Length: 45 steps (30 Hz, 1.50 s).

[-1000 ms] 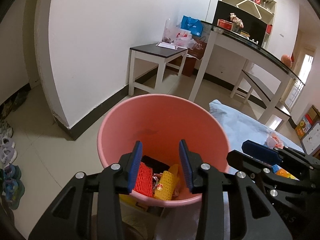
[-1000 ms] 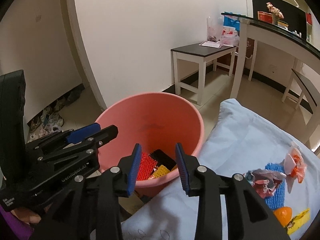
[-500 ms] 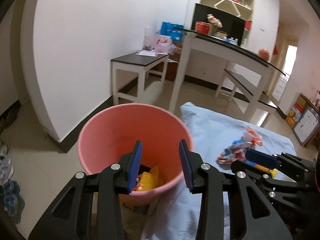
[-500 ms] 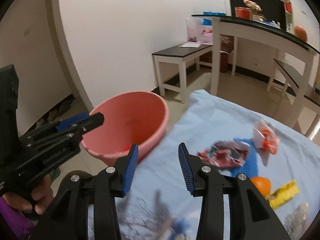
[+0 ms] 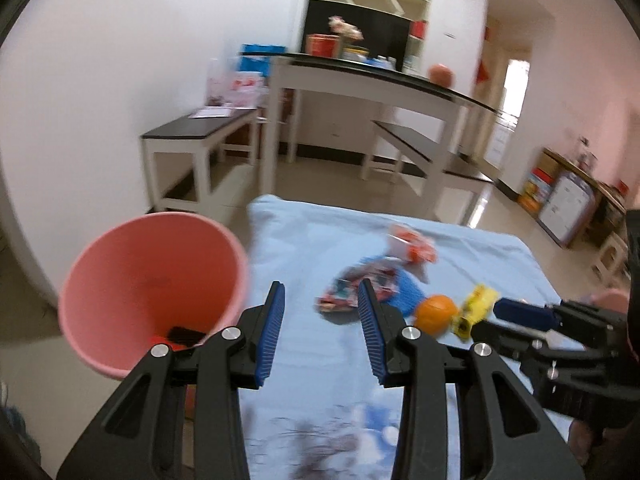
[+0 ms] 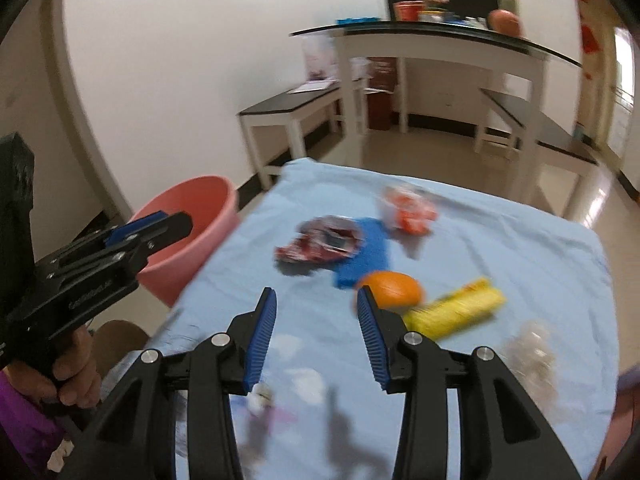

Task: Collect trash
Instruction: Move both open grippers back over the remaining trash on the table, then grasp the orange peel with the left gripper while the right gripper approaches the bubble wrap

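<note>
A pink bucket [image 5: 152, 280] stands at the left edge of a table under a light blue cloth [image 5: 320, 240]; it also shows in the right wrist view [image 6: 200, 216]. On the cloth lie a red crumpled wrapper [image 6: 320, 242], a blue foam net [image 6: 366, 254], an orange-and-white wrapper [image 6: 408, 208], an orange [image 6: 392, 288], a yellow foam net [image 6: 456, 312] and a clear crumpled wrapper [image 6: 528, 348]. My left gripper [image 5: 320, 320] is open and empty beside the bucket. My right gripper [image 6: 316, 316] is open and empty over the cloth, short of the orange.
A white wall and a dark-topped side table [image 5: 200, 128] stand behind the bucket. A long white desk [image 5: 380, 84] with a bench [image 5: 424, 140] stands beyond the table. The person's hand [image 6: 76, 376] holds the left gripper's handle.
Both grippers have swung right, away from over the bucket and towards the trash on the cloth. Both stayed open and empty.
</note>
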Each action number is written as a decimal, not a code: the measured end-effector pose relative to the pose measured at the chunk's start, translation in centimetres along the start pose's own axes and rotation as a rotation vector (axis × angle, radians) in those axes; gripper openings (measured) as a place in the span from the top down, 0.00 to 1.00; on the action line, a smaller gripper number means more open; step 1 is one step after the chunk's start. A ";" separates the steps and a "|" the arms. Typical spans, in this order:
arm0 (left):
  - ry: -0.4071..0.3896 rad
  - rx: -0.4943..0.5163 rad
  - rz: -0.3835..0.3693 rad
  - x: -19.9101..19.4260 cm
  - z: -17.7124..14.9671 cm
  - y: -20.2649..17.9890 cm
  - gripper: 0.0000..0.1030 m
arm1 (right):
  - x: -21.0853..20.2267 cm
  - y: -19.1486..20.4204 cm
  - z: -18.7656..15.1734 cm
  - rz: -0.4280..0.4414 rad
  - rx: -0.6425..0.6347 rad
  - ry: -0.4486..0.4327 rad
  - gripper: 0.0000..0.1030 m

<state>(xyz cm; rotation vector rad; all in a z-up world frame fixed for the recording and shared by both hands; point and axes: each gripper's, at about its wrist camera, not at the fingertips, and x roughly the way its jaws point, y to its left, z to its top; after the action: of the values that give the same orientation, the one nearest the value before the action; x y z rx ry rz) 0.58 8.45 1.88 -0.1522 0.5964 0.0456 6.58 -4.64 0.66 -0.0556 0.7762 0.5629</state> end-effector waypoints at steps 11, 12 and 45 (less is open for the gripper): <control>0.098 0.160 -0.180 3.6 -1.4 -6.6 0.63 | -3.0 -6.9 -2.4 -0.136 0.099 -0.017 0.56; 0.111 0.180 -0.186 4.1 -1.6 -7.2 0.63 | -3.3 -7.7 -2.7 -0.146 0.115 -0.017 0.55; 0.245 0.265 -0.112 10.6 -2.4 -9.8 0.95 | -2.4 -14.9 -6.2 -0.160 0.292 0.042 0.50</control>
<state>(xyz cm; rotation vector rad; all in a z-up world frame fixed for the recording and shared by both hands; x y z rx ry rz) 8.88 -1.59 -4.83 0.0681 0.8308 -0.1622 8.65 -19.98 -4.46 0.1393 0.8797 0.2939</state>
